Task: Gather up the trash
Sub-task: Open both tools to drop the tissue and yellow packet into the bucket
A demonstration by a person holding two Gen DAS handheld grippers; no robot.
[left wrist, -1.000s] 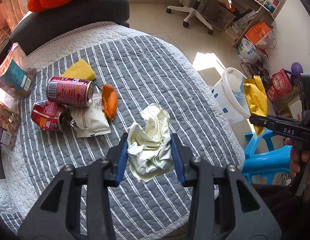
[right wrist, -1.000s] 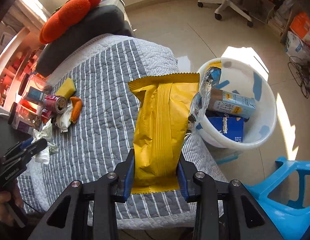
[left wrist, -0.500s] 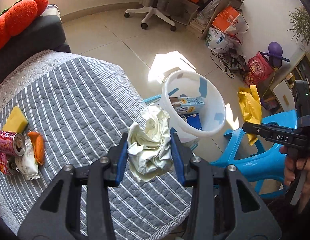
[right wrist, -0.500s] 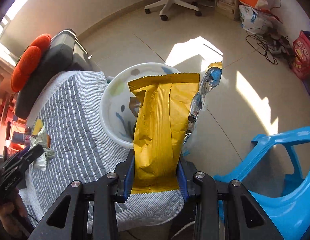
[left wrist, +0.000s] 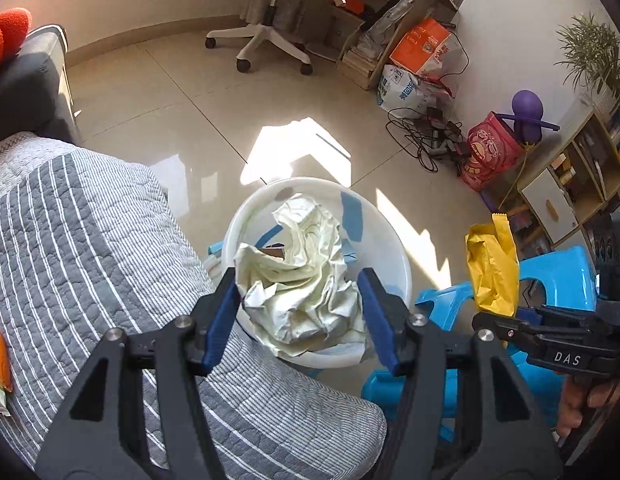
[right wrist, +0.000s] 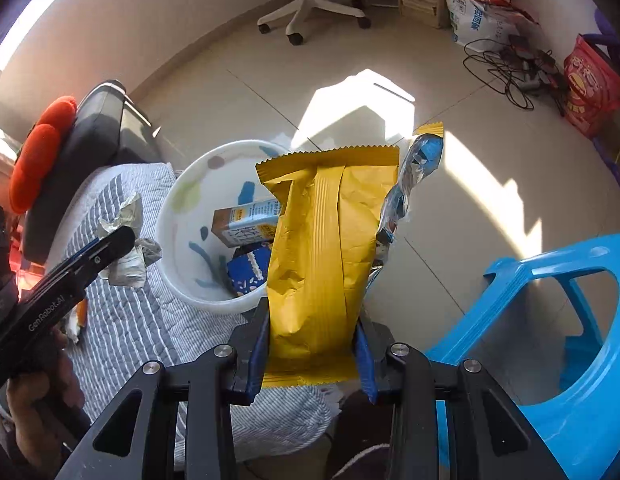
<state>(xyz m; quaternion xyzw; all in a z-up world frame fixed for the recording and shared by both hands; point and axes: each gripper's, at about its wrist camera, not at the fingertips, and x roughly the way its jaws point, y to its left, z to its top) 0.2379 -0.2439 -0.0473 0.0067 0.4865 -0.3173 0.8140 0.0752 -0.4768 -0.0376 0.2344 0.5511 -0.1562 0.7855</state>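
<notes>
my left gripper [left wrist: 300, 312] just spread apart, paper [left wrist: 302, 276] dropping toward the bin [left wrist: 394, 256]; right gripper [right wrist: 310, 344] clamps the wrapper [right wrist: 322, 240].

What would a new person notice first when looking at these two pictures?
Probably the crumpled pale paper between the left gripper's blue pads, whose jaws have just been opening, right over the white bin beside the striped quilt. Next, the big yellow wrapper clamped upright in the right gripper, in front of the same bin. The bright blue plastic stool on the sunlit floor also stands out.
</notes>
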